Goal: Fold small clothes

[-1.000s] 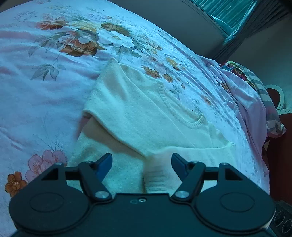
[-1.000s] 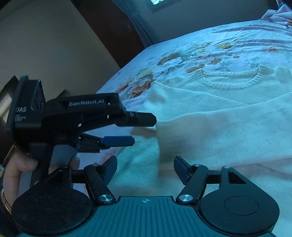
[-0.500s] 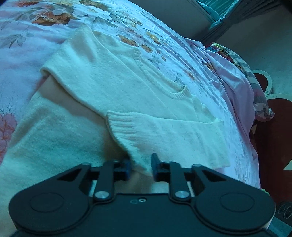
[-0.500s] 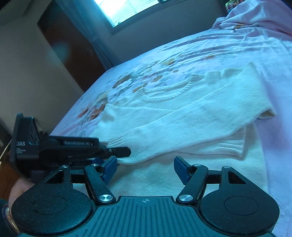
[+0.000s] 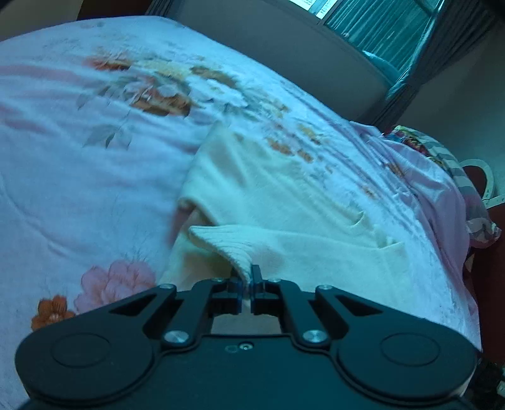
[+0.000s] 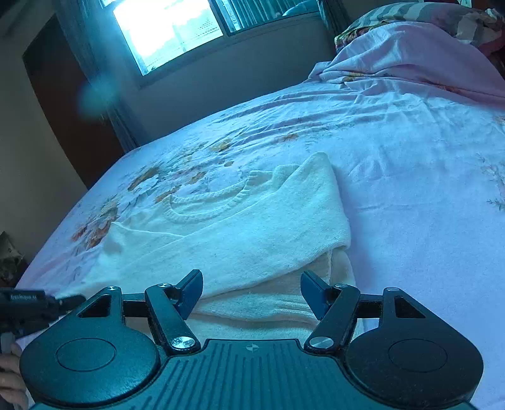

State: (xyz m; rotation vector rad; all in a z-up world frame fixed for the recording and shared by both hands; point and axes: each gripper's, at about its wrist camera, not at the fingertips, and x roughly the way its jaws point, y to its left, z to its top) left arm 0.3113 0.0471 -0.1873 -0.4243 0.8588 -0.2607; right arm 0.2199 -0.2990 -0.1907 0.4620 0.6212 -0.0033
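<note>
A small cream knit sweater [image 5: 268, 202] lies on the floral bedsheet, its neck away from me, one sleeve folded across its body. My left gripper [image 5: 247, 279] is shut on the ribbed sleeve cuff [image 5: 227, 243] and holds it lifted just above the sweater's body. In the right wrist view the sweater [image 6: 240, 230] lies with the sleeve across it. My right gripper [image 6: 251, 291] is open and empty, low over the sweater's near hem. The left gripper [image 6: 38, 304] shows at the left edge there.
The pink floral bedsheet [image 5: 79, 176] covers the whole bed. A bunched pink blanket and a striped pillow [image 6: 410, 50] lie at the head of the bed. A window [image 6: 170, 28] and a dark door are behind the bed.
My left gripper has closed on the sleeve cuff and lifted it, pulling back to the left. My right gripper stayed open and swung right along the sweater's hem.
</note>
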